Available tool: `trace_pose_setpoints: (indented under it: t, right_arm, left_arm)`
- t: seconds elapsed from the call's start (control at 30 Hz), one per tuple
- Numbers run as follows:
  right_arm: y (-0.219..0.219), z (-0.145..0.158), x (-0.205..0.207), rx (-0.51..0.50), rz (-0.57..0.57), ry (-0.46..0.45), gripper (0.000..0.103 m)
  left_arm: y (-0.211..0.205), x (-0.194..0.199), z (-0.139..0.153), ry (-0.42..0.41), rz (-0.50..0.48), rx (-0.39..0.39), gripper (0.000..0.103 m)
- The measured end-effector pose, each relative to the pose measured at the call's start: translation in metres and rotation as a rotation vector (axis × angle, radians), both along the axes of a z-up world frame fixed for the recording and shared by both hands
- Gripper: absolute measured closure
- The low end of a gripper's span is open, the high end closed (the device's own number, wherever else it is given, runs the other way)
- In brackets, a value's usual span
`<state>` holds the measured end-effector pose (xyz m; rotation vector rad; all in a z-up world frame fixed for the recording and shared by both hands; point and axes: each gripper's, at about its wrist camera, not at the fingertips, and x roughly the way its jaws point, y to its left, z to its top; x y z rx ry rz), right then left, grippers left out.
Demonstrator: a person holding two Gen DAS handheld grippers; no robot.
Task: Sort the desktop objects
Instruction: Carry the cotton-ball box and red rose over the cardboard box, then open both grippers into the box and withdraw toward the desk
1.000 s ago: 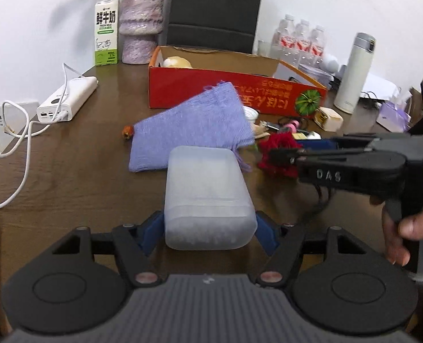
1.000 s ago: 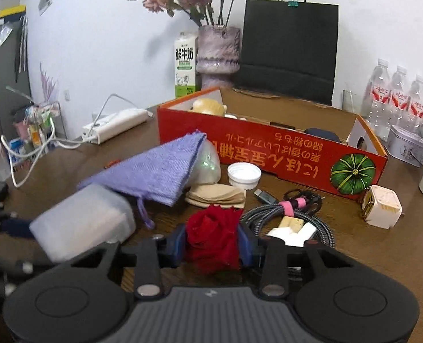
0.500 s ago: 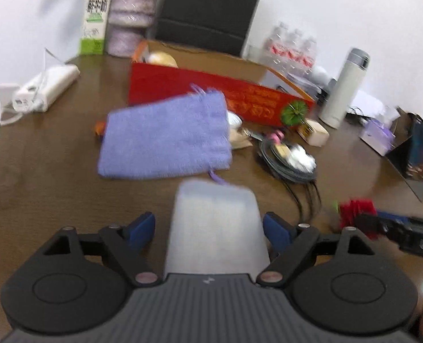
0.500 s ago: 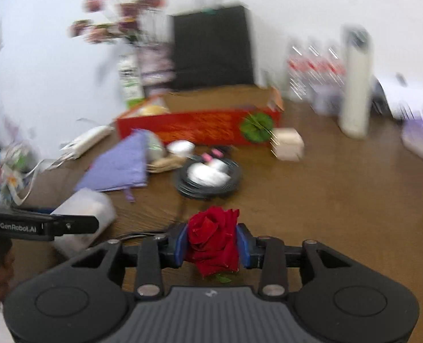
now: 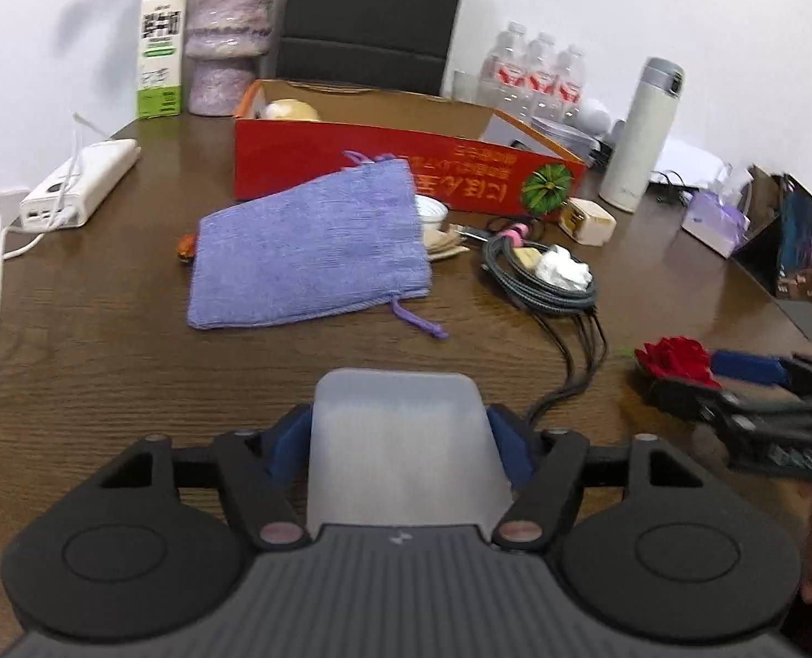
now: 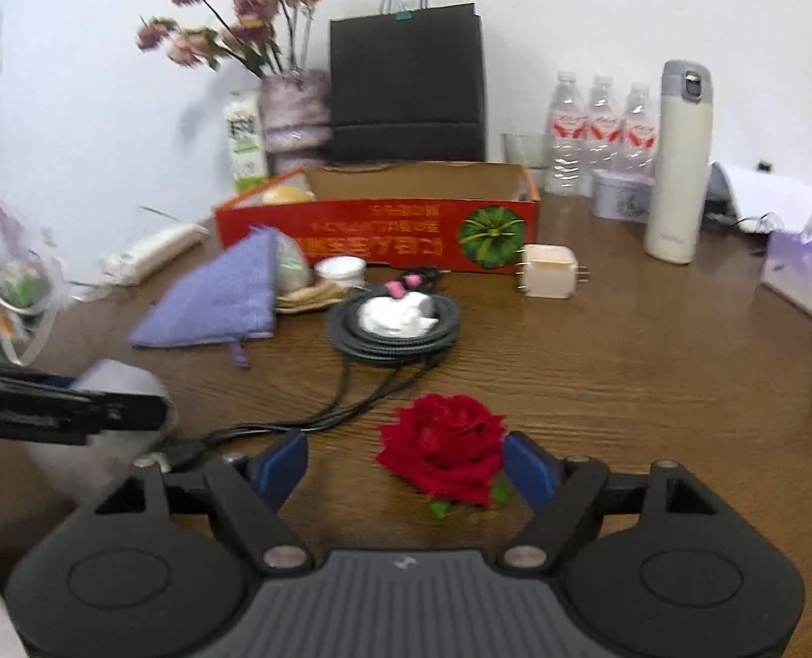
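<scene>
My left gripper (image 5: 398,436) is shut on a translucent white plastic case (image 5: 400,438) near the table's front edge. The case also shows in the right wrist view (image 6: 126,384), beside the left gripper's arm. My right gripper (image 6: 406,460) is open. A red rose (image 6: 444,452) lies on the table between its blue pads, close to the right pad. In the left wrist view the rose (image 5: 675,359) sits at the right gripper's tip. A purple pouch (image 5: 310,252) and a coiled grey cable (image 5: 543,285) lie mid-table.
A red cardboard box (image 5: 400,164) stands behind the pouch, with a white charger cube (image 5: 587,219) at its right end. A thermos (image 5: 642,137), water bottles (image 5: 537,77), milk carton (image 5: 162,49), vase (image 5: 227,44), black bag (image 6: 406,88) and power bank (image 5: 77,183) ring the table.
My right gripper carried the rose back and to the right, then opened; the rose now lies on the table. My left gripper drew back toward the front edge with the case.
</scene>
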<state>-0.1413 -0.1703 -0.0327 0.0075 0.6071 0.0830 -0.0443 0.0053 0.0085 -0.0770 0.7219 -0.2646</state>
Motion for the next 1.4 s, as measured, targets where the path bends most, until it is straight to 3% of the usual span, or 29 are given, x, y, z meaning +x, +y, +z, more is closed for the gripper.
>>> trace_pose_setpoints:
  t: [0.1,0.13,0.17,0.23,0.27,0.33,0.4,0.5,0.63,0.73,0.87,0.93,1.0,1.07,1.23,1.3,1.4]
  right_arm:
    - [-0.008,-0.007,0.012,0.017,-0.071,0.025,0.03]
    - [-0.014,-0.008,0.016,0.05,-0.081,0.038,0.035]
    - [-0.019,-0.009,0.018,0.09,-0.084,0.05,0.049]
    - [-0.028,-0.009,0.021,0.138,-0.086,0.049,0.054]
    - [-0.029,-0.007,0.022,0.139,-0.086,0.044,0.063]
    - [-0.032,0.007,0.025,0.145,-0.09,-0.002,0.065]
    - [-0.038,0.029,0.034,0.16,-0.083,-0.083,0.066]
    - [-0.046,0.059,0.059,0.155,-0.071,-0.169,0.066]
    - [-0.053,0.096,0.125,0.14,-0.031,-0.212,0.066]
    - [-0.058,0.107,0.199,0.155,0.005,-0.154,0.065]
    - [-0.054,0.094,0.315,0.098,-0.029,0.02,0.065]
    - [-0.052,0.08,0.364,0.045,-0.064,0.09,0.064]
    - [-0.052,0.065,0.397,0.032,-0.092,0.131,0.053]
    - [-0.051,0.052,0.418,0.031,-0.099,0.164,0.049]
    - [-0.049,0.056,0.418,0.028,-0.095,0.122,0.038]
    - [-0.048,0.067,0.413,0.023,-0.092,0.097,0.023]
    - [-0.046,0.079,0.4,0.023,-0.077,0.07,0.023]
  left_arm:
    - [-0.008,-0.006,0.002,-0.023,-0.053,0.049,0.036]
    - [-0.009,-0.009,0.005,-0.031,-0.06,0.052,0.036]
    - [-0.007,-0.01,0.009,-0.041,-0.063,0.039,0.037]
    - [-0.001,-0.005,0.025,-0.05,-0.073,-0.029,0.038]
    - [0.002,0.0,0.035,-0.052,-0.082,-0.071,0.039]
    - [0.005,0.016,0.058,-0.072,-0.101,-0.126,0.039]
    - [0.004,0.04,0.086,-0.126,-0.103,-0.115,0.039]
    - [-0.001,0.086,0.12,-0.165,-0.086,-0.072,0.039]
    - [-0.012,0.183,0.147,-0.124,-0.038,-0.04,0.039]
    - [-0.025,0.266,0.136,-0.022,-0.034,-0.001,0.039]
    - [-0.04,0.349,0.099,0.111,0.014,0.107,0.039]
    - [-0.038,0.378,0.082,0.127,0.06,0.121,0.038]
    - [-0.032,0.402,0.064,0.174,0.071,0.109,0.037]
    - [-0.024,0.421,0.051,0.216,0.063,0.082,0.03]
    - [-0.01,0.412,0.062,0.155,0.063,0.084,0.016]
    - [-0.008,0.408,0.07,0.165,0.073,0.1,0.015]
    - [-0.006,0.386,0.082,0.138,0.055,0.155,0.012]
